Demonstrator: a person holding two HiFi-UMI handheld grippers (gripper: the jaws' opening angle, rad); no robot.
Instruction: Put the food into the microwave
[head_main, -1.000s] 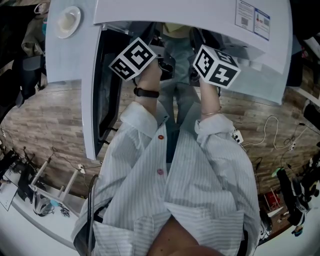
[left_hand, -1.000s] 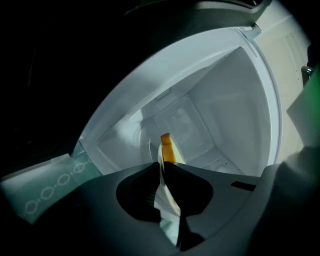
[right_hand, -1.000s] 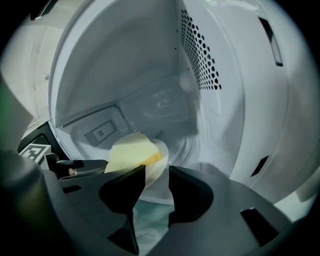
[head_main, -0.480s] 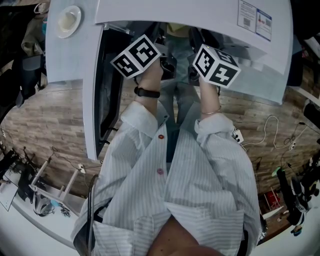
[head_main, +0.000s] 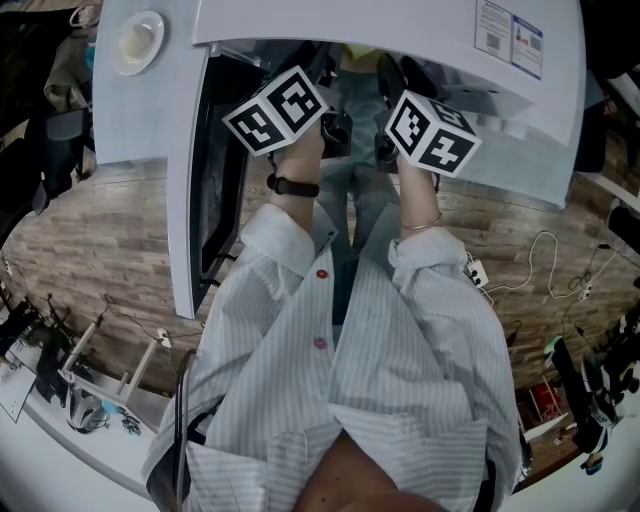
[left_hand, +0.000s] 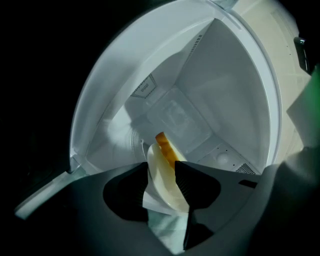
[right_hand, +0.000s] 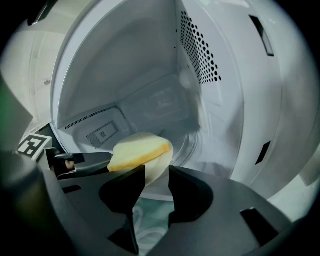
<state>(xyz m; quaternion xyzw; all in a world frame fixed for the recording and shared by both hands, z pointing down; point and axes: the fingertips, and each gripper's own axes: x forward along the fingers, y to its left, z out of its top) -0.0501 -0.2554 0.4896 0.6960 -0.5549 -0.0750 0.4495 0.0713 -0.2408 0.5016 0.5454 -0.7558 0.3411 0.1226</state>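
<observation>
A pale yellow bread slice (right_hand: 136, 150) with an orange-brown crust edge lies on a small white plate (right_hand: 161, 161). Both are inside the white microwave (right_hand: 220, 100), over its glass turntable (right_hand: 192, 144); whether the plate rests on it I cannot tell. The right gripper (right_hand: 156, 170) has its jaws clenched on the plate's near rim. The left gripper (left_hand: 161, 167) has just been opening its jaws, and the plate's rim stands released between them, seen edge-on.
</observation>
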